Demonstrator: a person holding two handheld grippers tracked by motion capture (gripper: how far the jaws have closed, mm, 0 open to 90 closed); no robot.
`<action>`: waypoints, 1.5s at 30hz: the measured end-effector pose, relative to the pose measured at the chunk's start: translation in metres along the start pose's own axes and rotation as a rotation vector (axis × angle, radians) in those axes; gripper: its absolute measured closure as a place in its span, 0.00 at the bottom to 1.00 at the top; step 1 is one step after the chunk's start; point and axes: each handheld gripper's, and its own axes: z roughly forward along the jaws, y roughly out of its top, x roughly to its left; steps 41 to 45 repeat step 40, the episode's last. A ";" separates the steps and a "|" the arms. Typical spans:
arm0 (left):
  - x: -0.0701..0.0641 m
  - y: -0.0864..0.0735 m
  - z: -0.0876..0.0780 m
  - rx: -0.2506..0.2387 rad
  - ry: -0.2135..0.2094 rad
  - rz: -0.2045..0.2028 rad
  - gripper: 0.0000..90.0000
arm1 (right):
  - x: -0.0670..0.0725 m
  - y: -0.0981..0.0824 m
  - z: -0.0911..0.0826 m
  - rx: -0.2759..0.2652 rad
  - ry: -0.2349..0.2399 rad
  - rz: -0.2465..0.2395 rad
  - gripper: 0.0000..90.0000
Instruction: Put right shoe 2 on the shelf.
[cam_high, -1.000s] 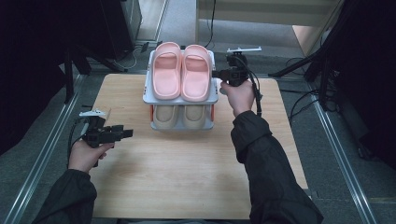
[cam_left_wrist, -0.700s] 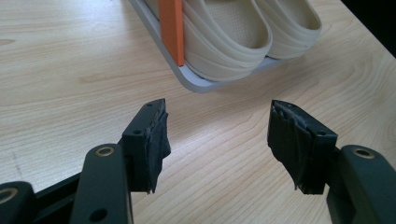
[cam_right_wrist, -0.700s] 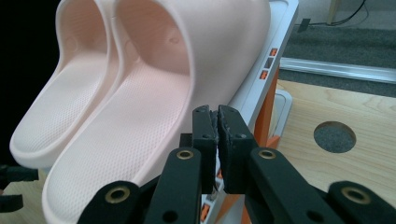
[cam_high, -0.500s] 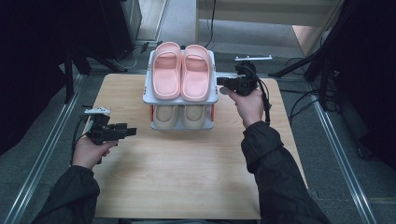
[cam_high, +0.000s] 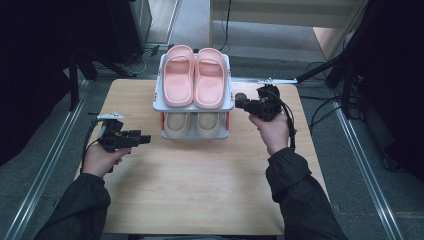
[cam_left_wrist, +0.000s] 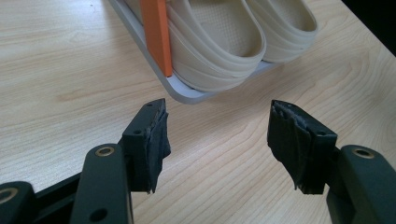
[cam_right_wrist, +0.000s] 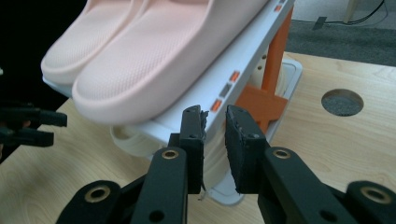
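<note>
Right claw (cam_high: 241, 103) in high view sits just off the shoe rack's (cam_high: 227, 106) right edge on the desk (cam_high: 200, 175); left claw (cam_high: 144, 138) apart. Left gripper view: spread, empty. Right gripper view: jaws have just been opening, narrow gap, nothing pinched, pink slippers (cam_right_wrist: 140, 60) on top shelf.

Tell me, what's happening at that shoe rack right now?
Left gripper open, hovering by the beige slippers. Right gripper just opening, nothing held, at the shoe rack edge beside the pink slippers. Nothing in the way.
</note>
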 end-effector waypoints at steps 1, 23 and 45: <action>0.000 0.000 0.000 -0.002 -0.001 -0.002 0.43 | -0.001 -0.005 0.000 0.003 0.005 0.003 0.85; -0.003 0.008 0.014 0.021 0.001 0.016 0.43 | -0.002 -0.074 0.005 0.028 0.043 -0.048 0.75; -0.008 0.010 0.026 0.031 0.001 0.018 0.41 | -0.010 -0.103 0.014 0.049 0.042 -0.094 0.60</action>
